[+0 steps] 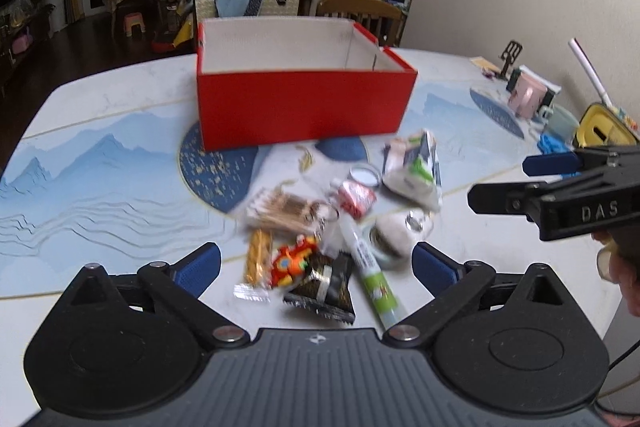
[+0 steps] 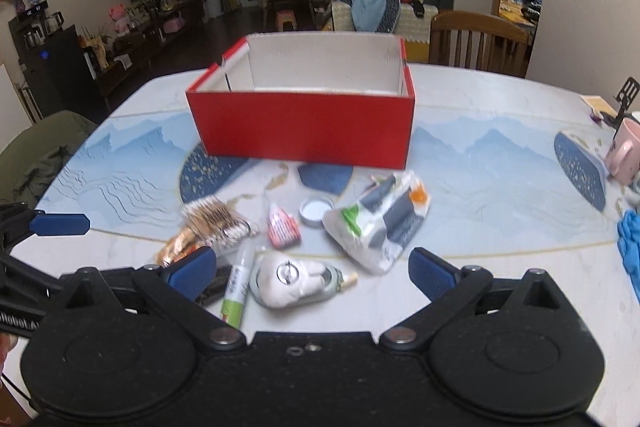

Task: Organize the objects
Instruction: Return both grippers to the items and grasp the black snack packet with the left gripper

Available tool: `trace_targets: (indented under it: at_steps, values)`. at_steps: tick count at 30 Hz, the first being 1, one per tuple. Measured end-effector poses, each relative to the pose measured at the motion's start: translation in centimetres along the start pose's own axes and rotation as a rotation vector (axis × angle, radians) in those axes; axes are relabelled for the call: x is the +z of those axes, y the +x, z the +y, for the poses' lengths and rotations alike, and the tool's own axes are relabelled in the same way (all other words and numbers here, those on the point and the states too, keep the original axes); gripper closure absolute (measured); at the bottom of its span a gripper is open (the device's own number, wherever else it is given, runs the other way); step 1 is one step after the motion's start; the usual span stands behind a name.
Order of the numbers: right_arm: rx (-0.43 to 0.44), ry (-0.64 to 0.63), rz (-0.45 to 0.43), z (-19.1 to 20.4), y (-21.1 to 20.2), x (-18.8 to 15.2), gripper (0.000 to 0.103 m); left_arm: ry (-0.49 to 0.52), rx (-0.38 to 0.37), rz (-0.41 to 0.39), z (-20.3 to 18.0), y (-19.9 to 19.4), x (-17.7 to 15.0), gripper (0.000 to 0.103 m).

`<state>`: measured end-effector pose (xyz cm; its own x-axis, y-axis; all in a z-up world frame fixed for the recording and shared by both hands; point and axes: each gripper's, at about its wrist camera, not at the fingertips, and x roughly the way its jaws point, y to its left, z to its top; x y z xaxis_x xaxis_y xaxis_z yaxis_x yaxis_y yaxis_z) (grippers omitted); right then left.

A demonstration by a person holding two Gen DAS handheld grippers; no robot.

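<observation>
An open red box (image 1: 304,107) (image 2: 304,131) with a white inside stands mid-table. In front of it lies a pile of small items: a white plastic bag (image 1: 416,167) (image 2: 376,223), a round tin lid (image 1: 365,174), a red-white packet (image 2: 282,227), a green-white tube (image 1: 372,267) (image 2: 236,291), a black snack packet (image 1: 324,287), an orange toy (image 1: 292,261) and a white rounded object (image 2: 292,279). My left gripper (image 1: 318,267) hangs open above the snack packets. My right gripper (image 2: 312,269) is open over the white rounded object. Neither holds anything.
A pink mug (image 1: 526,97) (image 2: 624,151), a yellow container (image 1: 604,127), a black phone stand (image 1: 510,57) and a blue cloth (image 2: 632,247) crowd the table's right side. A wooden chair (image 2: 476,39) stands behind the table. The patterned tabletop (image 1: 100,155) left of the box is bare.
</observation>
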<state>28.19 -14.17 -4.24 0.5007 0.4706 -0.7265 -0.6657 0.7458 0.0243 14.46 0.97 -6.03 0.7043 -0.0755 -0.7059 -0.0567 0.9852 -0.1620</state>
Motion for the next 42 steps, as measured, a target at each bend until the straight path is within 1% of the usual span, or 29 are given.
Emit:
trace_targets:
  at_steps: [4,9,15,20,24,29,30,32,33,35,37,39,40,41,42]
  values:
    - [-0.011,-0.011,0.025,0.1,1.2,-0.9,0.001,0.028,0.022,0.011,-0.5,1.1,-1.0,0.001]
    - [-0.020,-0.031,0.061,0.0,2.7,-1.7,0.001,0.031,0.008,0.028,-0.5,2.6,-2.0,0.001]
    - [-0.024,-0.054,0.101,0.0,4.7,-2.1,0.001,0.047,0.031,0.058,-0.6,4.6,-3.1,0.001]
    - [-0.021,-0.083,0.123,0.3,6.2,-2.3,0.003,0.096,0.056,0.058,-1.3,5.9,-3.7,0.001]
    - [-0.012,-0.091,0.143,0.5,7.1,-2.3,0.006,0.123,0.069,0.061,-1.6,6.6,-3.9,0.001]
    - [0.008,-0.066,0.176,0.3,8.2,-2.2,0.014,0.136,0.082,0.057,-1.8,7.1,-4.0,0.003]
    - [0.015,-0.060,0.181,0.2,8.4,-2.2,0.014,0.136,0.081,0.055,-1.8,7.1,-4.0,0.005]
    - [0.026,-0.050,0.187,0.1,8.6,-2.1,0.019,0.137,0.076,0.057,-1.9,7.2,-3.9,0.014]
    - [0.030,-0.049,0.188,0.1,8.6,-2.1,0.020,0.141,0.075,0.057,-1.9,7.2,-3.9,0.017]
    - [0.035,-0.054,0.190,0.2,8.7,-2.1,0.023,0.146,0.070,0.059,-2.1,7.3,-3.9,0.031]
    - [0.041,-0.064,0.189,0.4,8.7,-2.1,0.027,0.146,0.065,0.066,-2.2,7.4,-3.9,0.038]
    - [0.042,-0.075,0.190,0.6,8.8,-2.0,0.030,0.141,0.073,0.065,-2.2,7.3,-3.9,0.042]
    - [0.038,-0.078,0.191,0.7,8.8,-2.0,0.032,0.140,0.078,0.063,-2.1,7.3,-3.9,0.047]
    - [0.038,-0.080,0.192,0.8,8.8,-2.1,0.034,0.141,0.084,0.063,-2.1,7.3,-3.9,0.049]
    - [0.041,-0.081,0.194,0.8,8.9,-2.1,0.038,0.142,0.085,0.065,-2.1,7.3,-3.8,0.049]
